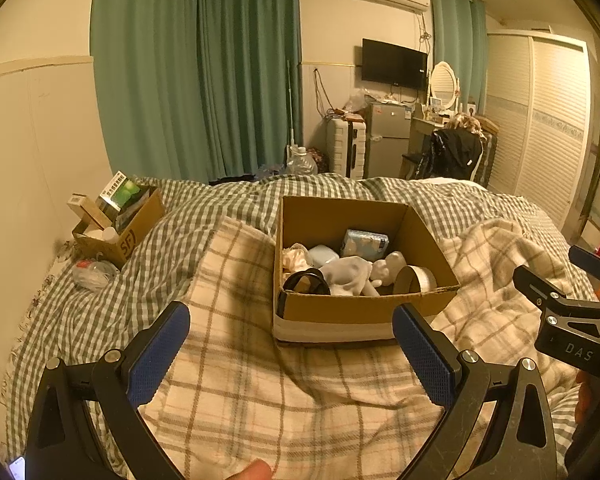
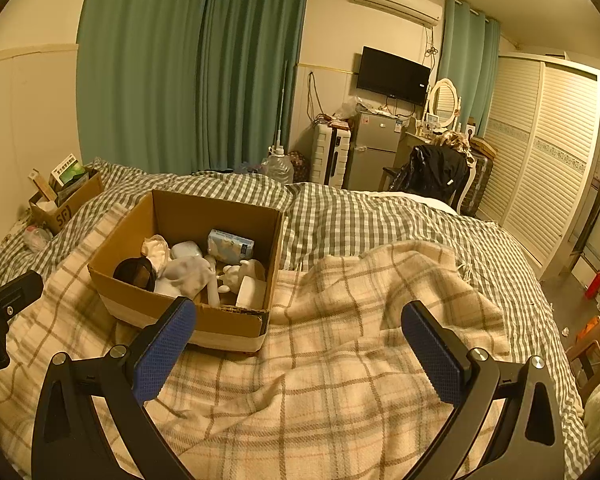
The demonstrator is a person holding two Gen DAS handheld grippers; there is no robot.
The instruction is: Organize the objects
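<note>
standing by the bed [image 2: 380, 216], i see both tools hovering empty above the plaid blanket [image 2: 320, 380], the left hand-held gripper [image 1: 292, 344] with its blue pads spread wide apart and aimed at the near wall of the cardboard box [image 1: 356, 308], the right hand-held gripper [image 2: 300, 340] just as wide and clamped on nothing, off to the box's right. the box sits on the blanket mid-bed and holds a jumble: a black ring-shaped thing [image 1: 306, 282] in the near left corner, a soft white plush toy [image 1: 352, 274], a pale blue tissue pack [image 1: 364, 242], a small rounded white case [image 1: 323, 255], a roll of tape [image 1: 416, 280] on edge at the near right. a second, smaller box [image 1: 116, 228] stuffed with packets rests well apart by the wall. i'd judge the plush light and squashy, best pinched across its body; the tissue pack gives too, so grip its short sides. the tape roll is stiffer and could slip or roll, so take it across the flat faces. the box walls are thin card and would flex if grabbed by one rim.
</note>
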